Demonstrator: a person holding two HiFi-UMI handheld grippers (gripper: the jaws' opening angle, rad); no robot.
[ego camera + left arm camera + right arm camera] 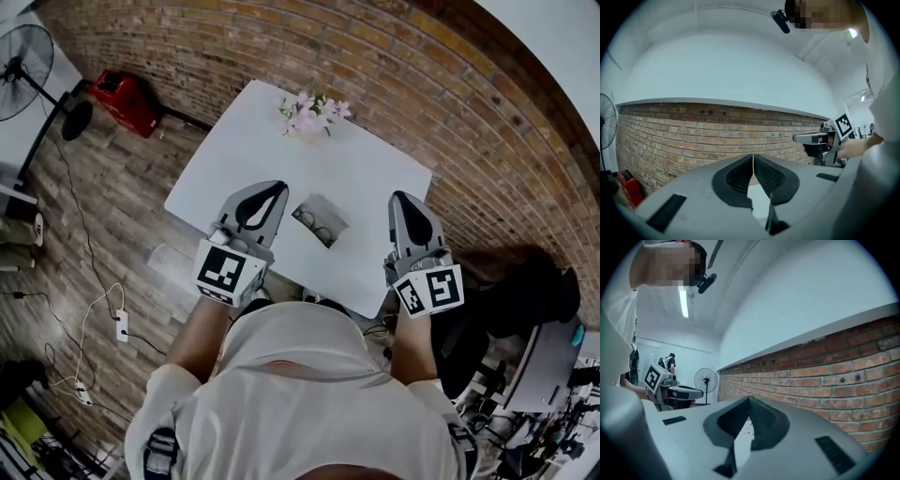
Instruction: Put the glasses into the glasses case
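Both tools are closed tip to tip and empty. Your left tool [277,187] and right tool [399,197] flank the glasses [317,225], which lie on the grey glasses case [330,206] on the white surface [375,178]. Expect them to be light, thin and fragile, so pinch the bridge or a temple arm, never a lens.

Table [394,173]: white.
Glasses case [330,212], centre: grey.
Glasses [316,225]: dark frame.
Flowers [312,112], 12 o'clock: pink and white.
Left gripper [279,187] and right gripper [399,197]: grey, with black-and-white square-patterned cubes.
Box [127,101], 10 o'clock: red.
Wall [422,75]: red-brown brick.
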